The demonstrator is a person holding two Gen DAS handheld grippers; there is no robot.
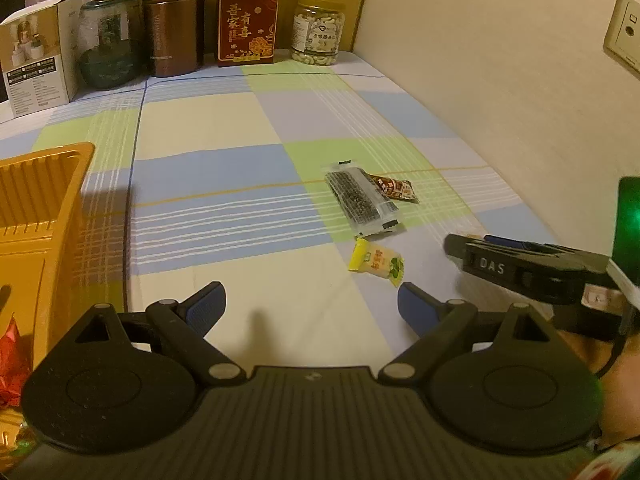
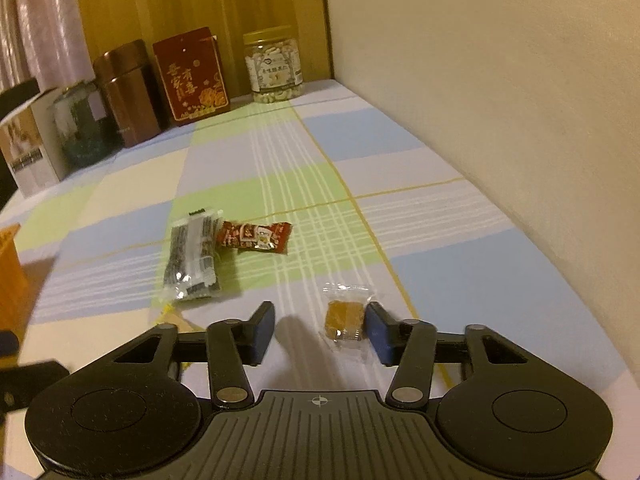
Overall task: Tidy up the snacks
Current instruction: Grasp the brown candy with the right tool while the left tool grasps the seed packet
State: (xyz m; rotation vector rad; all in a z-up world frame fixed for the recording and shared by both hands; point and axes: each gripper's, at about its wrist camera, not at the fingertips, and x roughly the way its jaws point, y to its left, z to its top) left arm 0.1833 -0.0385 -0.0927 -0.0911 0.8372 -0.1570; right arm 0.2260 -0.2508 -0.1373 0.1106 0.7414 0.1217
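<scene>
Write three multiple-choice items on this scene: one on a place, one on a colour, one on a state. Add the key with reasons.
1. Where does the nut jar stand?
A. at the far end of the table by the wall
B. inside the orange tray
C. between the left fingers

2. What colour is the candy nearest the left hand-held gripper?
A. blue
B. yellow
C. white

3. How is the right hand-held gripper?
A. shut on the seaweed pack
B. out of view
C. open, with the amber candy between its fingers

Key: A, it stands at the far end; B, its wrapper is yellow; C, the fingers are spread around it.
</scene>
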